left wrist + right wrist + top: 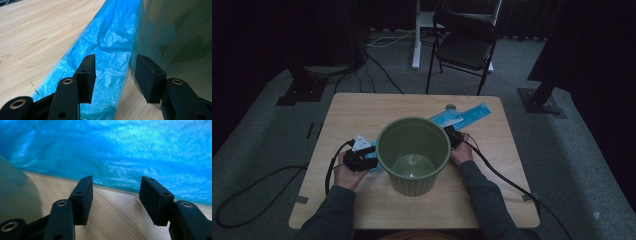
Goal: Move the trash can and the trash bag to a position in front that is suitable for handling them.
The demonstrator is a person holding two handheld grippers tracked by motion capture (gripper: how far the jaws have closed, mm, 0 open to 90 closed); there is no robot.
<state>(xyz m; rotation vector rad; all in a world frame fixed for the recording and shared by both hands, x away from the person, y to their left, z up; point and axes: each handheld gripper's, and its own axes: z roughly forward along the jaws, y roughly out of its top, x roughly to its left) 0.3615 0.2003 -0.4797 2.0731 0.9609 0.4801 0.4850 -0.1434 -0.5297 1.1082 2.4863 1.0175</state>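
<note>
Blue plastic bag (460, 116): lies flat on the surface, running from behind the bucket toward the far right corner; another stretch of it shows at the bucket's left side, by the left gripper.
Bag, close up (107, 50): crinkled, thin and see-through, its edge against the bucket's base.
Green bucket (413, 152): upright near the middle of the surface, ribbed wall, empty inside, standing on or against the bag.
Left gripper (358, 157): jaws spread apart and released, the bag lying between and beneath them, one jaw close to the bucket wall (175, 37); pads press on nothing.
Right gripper (454, 136): at the bucket's right rim side, jaws wide and released, bare wood between them, the bag (125, 152) just ahead, blurred.
Surface (352, 107): pale wood, square.
Person's hands: one on each gripper, grey sleeves entering from the near edge.
Beyond: black folding chair (464, 42) on grey carpet.
</note>
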